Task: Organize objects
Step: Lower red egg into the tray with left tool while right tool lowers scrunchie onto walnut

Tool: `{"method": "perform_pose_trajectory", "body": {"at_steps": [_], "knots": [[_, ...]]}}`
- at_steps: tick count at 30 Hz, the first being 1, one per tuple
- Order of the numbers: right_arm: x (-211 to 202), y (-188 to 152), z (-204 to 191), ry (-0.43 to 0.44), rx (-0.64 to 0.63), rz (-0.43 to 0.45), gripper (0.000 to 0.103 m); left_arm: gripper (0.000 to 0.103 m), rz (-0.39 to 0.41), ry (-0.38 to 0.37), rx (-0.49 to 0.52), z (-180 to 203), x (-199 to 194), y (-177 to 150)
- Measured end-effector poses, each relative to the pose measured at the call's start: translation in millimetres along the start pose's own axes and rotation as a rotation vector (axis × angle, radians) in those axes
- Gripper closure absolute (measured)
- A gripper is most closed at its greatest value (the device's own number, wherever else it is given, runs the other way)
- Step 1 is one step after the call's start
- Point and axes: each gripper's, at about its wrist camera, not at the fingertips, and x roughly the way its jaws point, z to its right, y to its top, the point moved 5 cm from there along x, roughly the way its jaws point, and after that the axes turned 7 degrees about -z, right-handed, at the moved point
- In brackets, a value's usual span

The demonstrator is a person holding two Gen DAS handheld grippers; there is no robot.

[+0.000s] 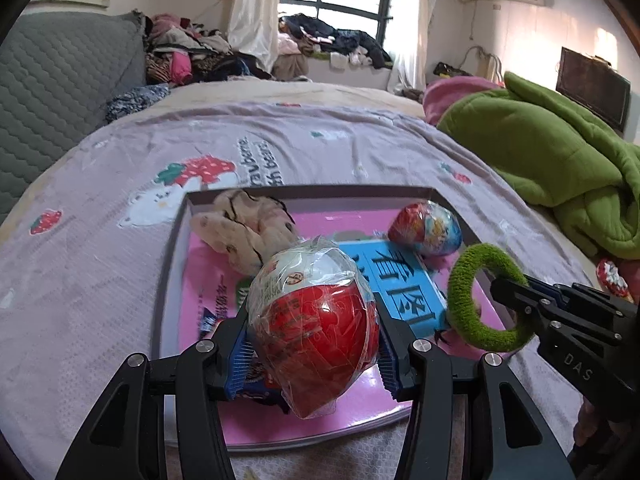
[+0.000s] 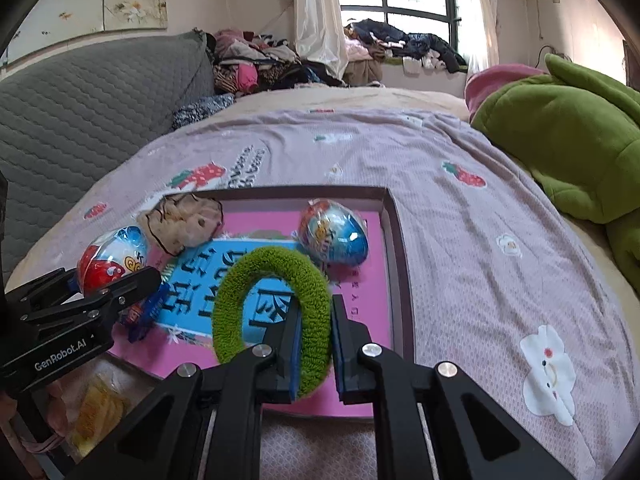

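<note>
My left gripper (image 1: 312, 344) is shut on a red-and-white wrapped toy egg (image 1: 314, 328), held above the shallow box (image 1: 176, 248) on the bed; from the right wrist that egg (image 2: 108, 262) shows at the left. A fuzzy green ring (image 2: 272, 316) stands pinched by its rim in my right gripper (image 2: 314, 344), which is shut on it over the box; the ring (image 1: 486, 296) is at the right in the left wrist view. Inside the box lie a blue book (image 1: 404, 286), a second blue-and-red egg (image 1: 426, 228) and a beige scrunchie (image 1: 248, 228).
A green quilt (image 1: 560, 168) is bunched on the bed's right side, with a grey padded headboard (image 1: 60, 92) on the left. A snack packet (image 2: 148, 312) lies under the left gripper. A yellow packet (image 2: 96, 412) sits at the near left. Clothes are piled by the window.
</note>
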Motion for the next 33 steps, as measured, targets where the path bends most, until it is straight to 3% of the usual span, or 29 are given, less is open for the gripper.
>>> {"method": "perform_pose_trajectory", "body": {"at_steps": [33], "knots": [[27, -13, 15, -0.113, 0.001, -0.092, 0.090, 0.049, -0.118, 0.019, 0.109, 24, 33, -19]]}}
